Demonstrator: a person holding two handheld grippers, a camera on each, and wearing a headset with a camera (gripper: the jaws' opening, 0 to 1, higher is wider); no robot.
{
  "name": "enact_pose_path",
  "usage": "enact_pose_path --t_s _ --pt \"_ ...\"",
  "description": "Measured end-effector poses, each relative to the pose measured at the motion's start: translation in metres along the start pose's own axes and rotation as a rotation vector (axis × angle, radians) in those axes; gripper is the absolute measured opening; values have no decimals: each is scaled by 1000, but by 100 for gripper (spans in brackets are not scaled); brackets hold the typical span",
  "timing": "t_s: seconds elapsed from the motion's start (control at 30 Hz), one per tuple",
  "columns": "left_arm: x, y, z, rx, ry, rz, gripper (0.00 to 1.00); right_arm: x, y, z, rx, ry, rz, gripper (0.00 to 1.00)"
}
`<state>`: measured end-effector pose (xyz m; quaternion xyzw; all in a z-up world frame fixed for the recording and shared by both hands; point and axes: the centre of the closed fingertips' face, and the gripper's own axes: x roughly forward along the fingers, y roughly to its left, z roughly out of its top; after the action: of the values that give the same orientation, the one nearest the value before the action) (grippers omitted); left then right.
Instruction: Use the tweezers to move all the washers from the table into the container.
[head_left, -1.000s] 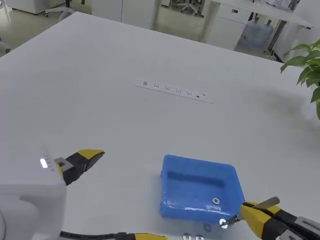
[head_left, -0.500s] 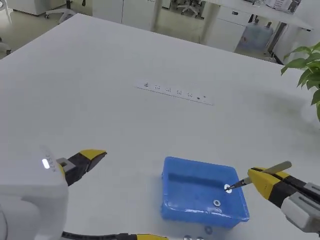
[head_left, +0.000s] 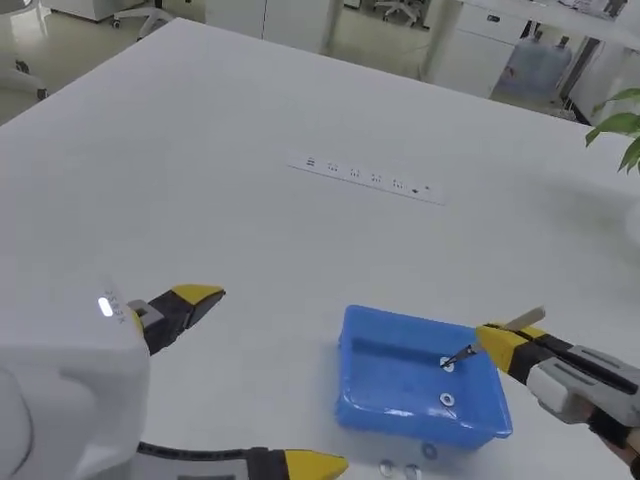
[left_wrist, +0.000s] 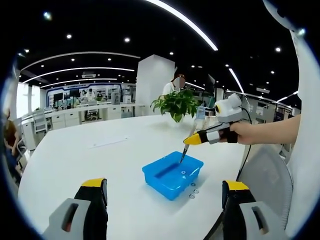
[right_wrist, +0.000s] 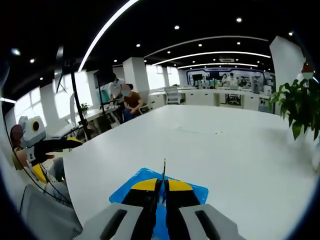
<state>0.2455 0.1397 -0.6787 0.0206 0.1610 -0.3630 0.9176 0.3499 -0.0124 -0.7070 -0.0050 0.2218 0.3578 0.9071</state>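
Observation:
The blue container (head_left: 400, 412) stands on the white table near the front edge. My right gripper (head_left: 490, 338) is shut on thin tweezers (head_left: 462, 353) that point down into the container, with a washer (head_left: 447, 365) at their tip. Another washer (head_left: 446, 400) lies on the container floor. Three washers (head_left: 410, 467) rest on the table just in front of the container. My left gripper (head_left: 265, 380) hovers wide open to the container's left, holding nothing. In the right gripper view the tweezers (right_wrist: 163, 172) stick out between the shut jaws over the container (right_wrist: 199, 190).
A flush power strip (head_left: 367, 179) runs across the table's middle. A potted plant (head_left: 628, 140) stands at the far right edge. In the left gripper view the container (left_wrist: 165, 176) sits ahead, with the loose washers (left_wrist: 193, 192) beside it.
My right gripper lifted the tweezers with a washer from the table in front of the container, over its rim and down inside. The left gripper stayed put; the head camera shifted slightly.

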Motion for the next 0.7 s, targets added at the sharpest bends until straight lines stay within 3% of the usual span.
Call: enact_pose_path --t_s 0.13,0.2,0.33,0.5,0.6,0.7 --pt "3 -1 1 -4 11 7 97 6 -6 -9 -16 32 13 1" --pt "6 0 4 -26 -4 29 97 11 -10 -14 -32 41 28 1" --pt "12 -4 11 -63 -20 84 97 14 -8 -20 -65 16 101 1" --pt "15 -14 15 -3 15 166 97 10 -10 -31 -93 25 165 1" --pt "16 -19 17 -24 0 177 97 10 -9 -35 -85 11 190 1" --pt "16 -23 19 -32 -10 177 97 13 -12 -41 -61 17 180 1"
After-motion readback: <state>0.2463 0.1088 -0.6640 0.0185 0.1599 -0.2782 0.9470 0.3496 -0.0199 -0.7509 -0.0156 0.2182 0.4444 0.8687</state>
